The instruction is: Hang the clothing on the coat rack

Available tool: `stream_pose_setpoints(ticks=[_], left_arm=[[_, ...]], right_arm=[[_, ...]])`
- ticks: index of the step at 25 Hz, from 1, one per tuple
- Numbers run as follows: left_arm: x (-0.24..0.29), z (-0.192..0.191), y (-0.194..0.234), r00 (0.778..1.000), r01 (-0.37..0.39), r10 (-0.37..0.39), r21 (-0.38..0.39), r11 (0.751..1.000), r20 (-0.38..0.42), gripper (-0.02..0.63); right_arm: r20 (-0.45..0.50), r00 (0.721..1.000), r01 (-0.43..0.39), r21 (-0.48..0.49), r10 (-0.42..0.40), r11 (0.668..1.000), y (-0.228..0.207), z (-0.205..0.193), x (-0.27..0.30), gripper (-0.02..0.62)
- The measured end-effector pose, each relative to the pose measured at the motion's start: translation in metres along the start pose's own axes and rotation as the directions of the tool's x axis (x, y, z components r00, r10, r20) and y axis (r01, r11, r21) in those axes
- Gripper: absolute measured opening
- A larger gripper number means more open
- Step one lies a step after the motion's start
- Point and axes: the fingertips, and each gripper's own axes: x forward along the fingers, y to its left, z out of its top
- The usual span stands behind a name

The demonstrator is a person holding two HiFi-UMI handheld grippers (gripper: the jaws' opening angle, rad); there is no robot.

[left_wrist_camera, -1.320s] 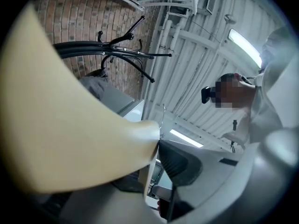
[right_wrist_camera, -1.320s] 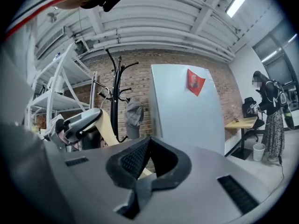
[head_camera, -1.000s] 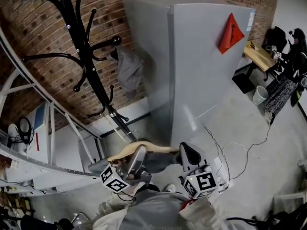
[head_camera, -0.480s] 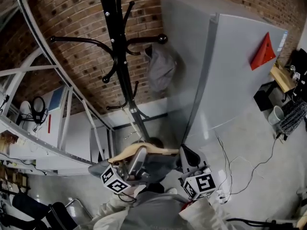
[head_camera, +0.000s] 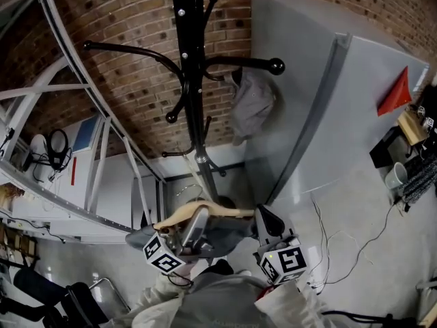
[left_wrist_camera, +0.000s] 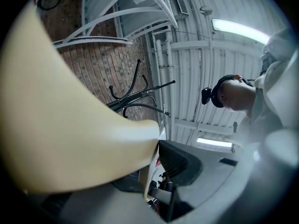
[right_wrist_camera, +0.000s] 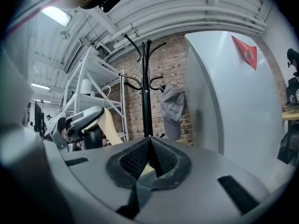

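Observation:
A beige wooden hanger (head_camera: 199, 212) with grey clothing (head_camera: 229, 229) draped under it is carried between my two grippers, low in the head view. My left gripper (head_camera: 193, 225) is shut on the hanger's left half; in the left gripper view the hanger (left_wrist_camera: 70, 125) fills the jaws. My right gripper (head_camera: 268, 219) is shut on the hanger's right end, with a sliver of beige wood and grey cloth pinched between its pads (right_wrist_camera: 161, 158). The black coat rack (head_camera: 193, 80) stands straight ahead against the brick wall, and its pole (right_wrist_camera: 147, 94) also shows in the right gripper view.
A grey cap (head_camera: 252, 104) hangs from the rack's right hook. A tall grey cabinet (head_camera: 341, 121) with a red triangle (head_camera: 399, 91) stands to the right. White metal shelving (head_camera: 89, 176) runs along the left. Cables (head_camera: 334, 244) lie on the concrete floor.
The coat rack and the cap have shifted from upper left to the middle of the head view. Both grippers keep their hold on the hanger.

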Motion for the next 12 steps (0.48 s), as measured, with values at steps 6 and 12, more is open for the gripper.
stream_pose_setpoints(ticks=[6, 12], left_arm=[[0.004, 0.017, 0.023, 1.0, 0.008, -0.008, -0.001, 1.0, 0.01, 0.101], [0.014, 0.028, 0.04, 0.999, 0.041, -0.041, -0.01, 0.999, -0.002, 0.101]], right_arm=[[0.01, 1.0, -0.007, 0.008, 0.007, 1.0, 0.004, 0.006, 0.027, 0.025], [0.018, 1.0, 0.016, -0.014, -0.015, 1.0, 0.007, 0.012, 0.053, 0.025]])
